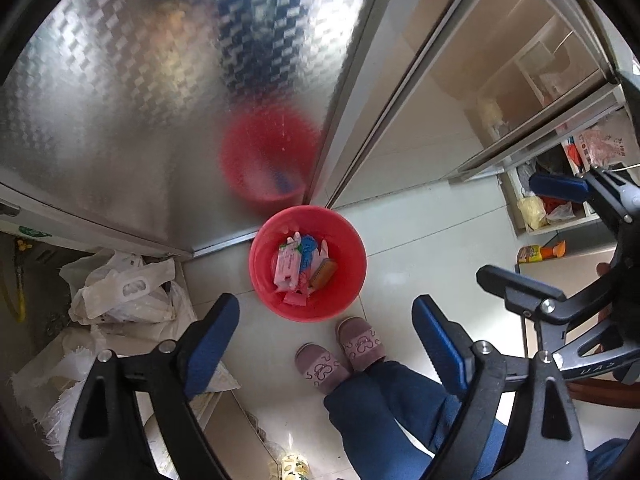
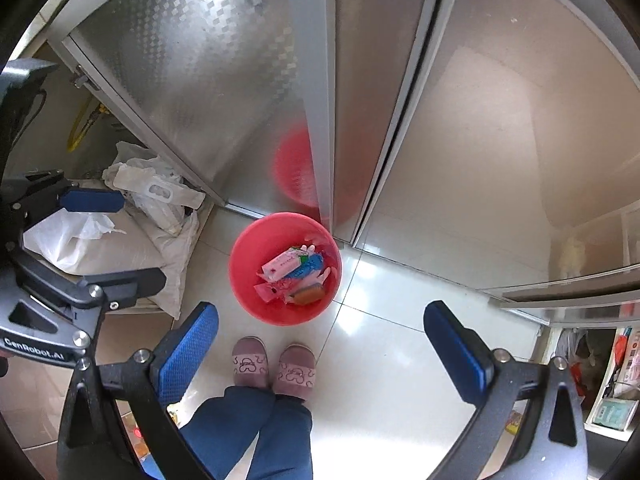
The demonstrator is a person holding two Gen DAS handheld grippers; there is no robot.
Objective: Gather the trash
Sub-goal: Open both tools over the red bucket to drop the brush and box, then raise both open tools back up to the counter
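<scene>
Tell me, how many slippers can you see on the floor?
2: the left slipper and the right slipper, side by side just below the red bin.

One red bucket [image 2: 256, 280], centre frame. Two grippers: left gripper [image 1: 324, 340], right gripper [image 2: 320, 356]. Two pink slippers [image 2: 274, 368], lower centre. One orange bottle [image 1: 540, 253], right edge.

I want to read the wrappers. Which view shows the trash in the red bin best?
The left wrist view: it looks almost straight down into the bin, so the trash lies spread out. The right wrist view shows the same trash more from the side, bunched together.
</scene>
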